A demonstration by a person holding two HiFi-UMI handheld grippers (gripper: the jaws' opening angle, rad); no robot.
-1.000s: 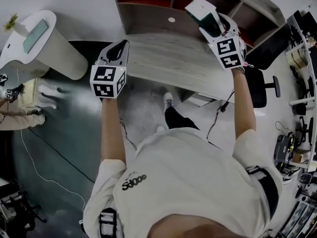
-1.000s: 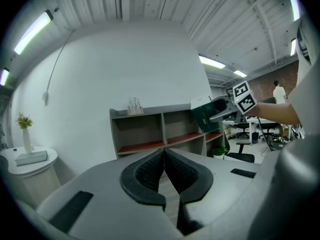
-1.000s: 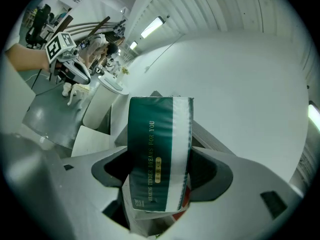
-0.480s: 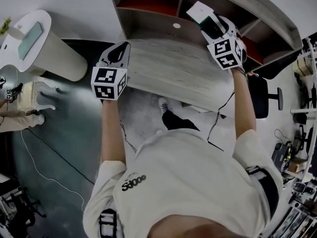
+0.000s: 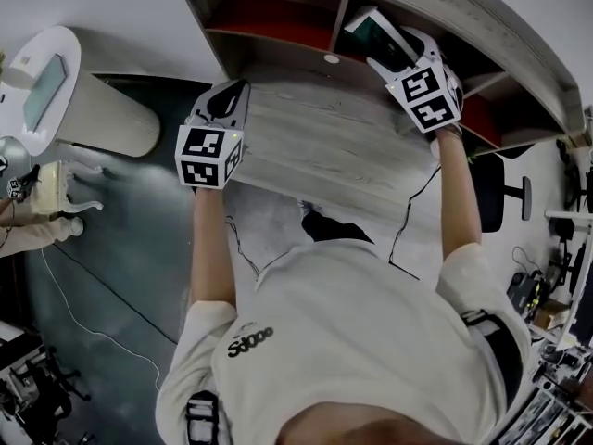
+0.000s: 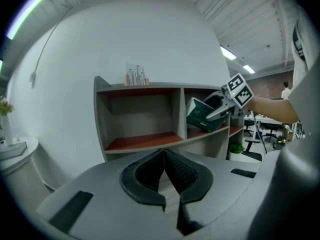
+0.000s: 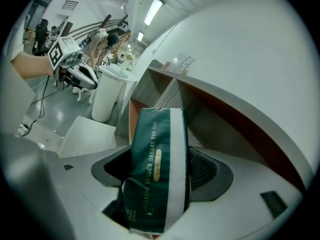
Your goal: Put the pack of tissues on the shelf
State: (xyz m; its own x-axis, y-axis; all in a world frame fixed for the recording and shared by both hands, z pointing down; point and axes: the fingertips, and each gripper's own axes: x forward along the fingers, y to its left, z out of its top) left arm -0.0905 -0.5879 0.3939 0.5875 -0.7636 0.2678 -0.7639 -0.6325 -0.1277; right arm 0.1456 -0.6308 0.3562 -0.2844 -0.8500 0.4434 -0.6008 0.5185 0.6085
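My right gripper (image 5: pixel 393 48) is clamped on the pack (image 7: pixel 156 169), a dark green wrapper with a white stripe that fills the gap between the jaws. It sits near the top of the head view, at the mouth of the shelf's (image 6: pixel 141 142) right bay, tilted, with its low corner close over the red board; I cannot tell if it touches. The upright divider (image 6: pixel 180 111) stands just left of the pack, and the shelf's top board runs above it. My left gripper (image 6: pixel 164 173) is pinched together on nothing, hanging over the left edge of the desk (image 5: pixel 315 146), well apart from the pack, facing the empty left bay. A few small upright items (image 6: pixel 136 76) stand on top of the shelf, too small to name. A white round stand (image 5: pixel 88 95) is at the upper left of the head view, an office chair (image 5: pixel 500 191) at the right edge, and a plant (image 6: pixel 235 148) sits low beside the shelf's right end.
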